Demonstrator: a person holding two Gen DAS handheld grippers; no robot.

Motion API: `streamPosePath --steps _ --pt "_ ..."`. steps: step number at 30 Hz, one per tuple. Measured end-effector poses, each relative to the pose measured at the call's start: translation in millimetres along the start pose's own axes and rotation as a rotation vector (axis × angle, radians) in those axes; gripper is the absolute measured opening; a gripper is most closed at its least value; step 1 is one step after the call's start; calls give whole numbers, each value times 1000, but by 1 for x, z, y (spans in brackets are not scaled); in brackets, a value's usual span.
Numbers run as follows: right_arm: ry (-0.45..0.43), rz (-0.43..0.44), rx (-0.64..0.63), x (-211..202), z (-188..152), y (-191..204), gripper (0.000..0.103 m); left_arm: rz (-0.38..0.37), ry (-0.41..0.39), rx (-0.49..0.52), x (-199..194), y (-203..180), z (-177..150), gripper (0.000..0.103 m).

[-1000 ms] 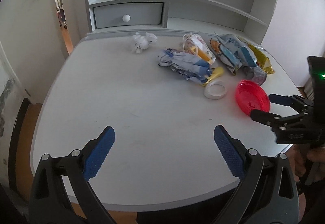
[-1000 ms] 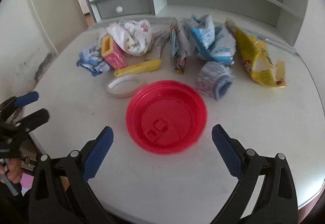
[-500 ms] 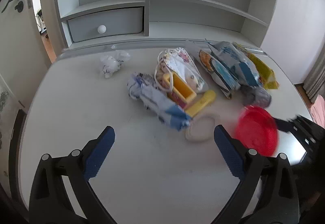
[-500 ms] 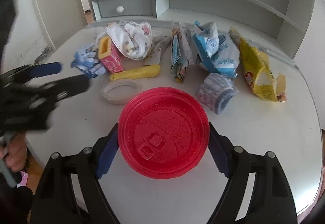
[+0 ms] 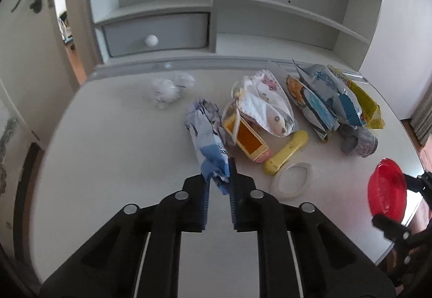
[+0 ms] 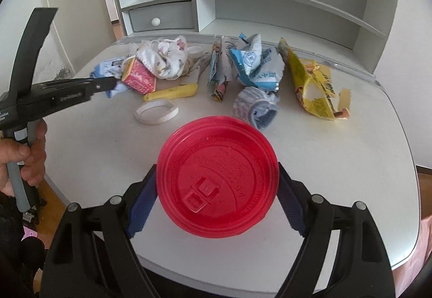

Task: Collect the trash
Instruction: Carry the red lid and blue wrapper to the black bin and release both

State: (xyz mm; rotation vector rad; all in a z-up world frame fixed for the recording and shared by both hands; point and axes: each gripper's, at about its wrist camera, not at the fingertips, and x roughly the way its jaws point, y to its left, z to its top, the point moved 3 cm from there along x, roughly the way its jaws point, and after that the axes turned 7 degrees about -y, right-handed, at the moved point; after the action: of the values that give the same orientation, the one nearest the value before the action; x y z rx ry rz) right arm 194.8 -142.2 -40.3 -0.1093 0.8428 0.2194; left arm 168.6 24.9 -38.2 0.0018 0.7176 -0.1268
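Note:
My left gripper (image 5: 218, 184) is shut on the near end of a crumpled blue and white wrapper (image 5: 208, 141) that lies on the white desk (image 5: 113, 157). My right gripper (image 6: 216, 198) is shut on a red plastic lid (image 6: 217, 180) and holds it above the desk's front edge; the lid also shows in the left wrist view (image 5: 386, 188). More trash lies behind: a yellow carton (image 5: 247, 140), a yellow tube (image 5: 286, 156), a white ring (image 5: 292, 182), a white bag (image 5: 266, 106), blue wrappers (image 6: 253, 65), a yellow packet (image 6: 313, 87) and a crumpled cup (image 6: 255, 107).
A crumpled white tissue (image 5: 168, 90) lies apart at the back left. A shelf unit with a grey drawer (image 5: 156, 34) stands along the desk's far edge. A door (image 6: 73, 1) stands at the left. The left gripper's body (image 6: 59, 94) reaches in over the desk's left side.
My left gripper moved forward and shut on the blue and white wrapper. My right gripper has lifted the red lid off the desk.

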Motion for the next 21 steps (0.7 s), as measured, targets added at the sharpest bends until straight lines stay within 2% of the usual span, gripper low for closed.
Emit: streamPosePath --steps 8,12,14,17,21 --pt "-42 -26 54 -36 -10 -28 79 78 -78 -11 -51 22 1 7" --pt "-63 -59 101 -60 -18 -54 79 66 -119 2 -78 8 6 7" --pt "-75 -86 138 -75 -26 -73 79 36 -137 19 -88 -8 8 7" --pt "-91 -147 209 -100 -44 -110 79 -60 -162 87 -97 -57 14 7" --pt "-104 -265 333 -139 -86 -171 79 -243 -172 201 -103 -148 8 7"
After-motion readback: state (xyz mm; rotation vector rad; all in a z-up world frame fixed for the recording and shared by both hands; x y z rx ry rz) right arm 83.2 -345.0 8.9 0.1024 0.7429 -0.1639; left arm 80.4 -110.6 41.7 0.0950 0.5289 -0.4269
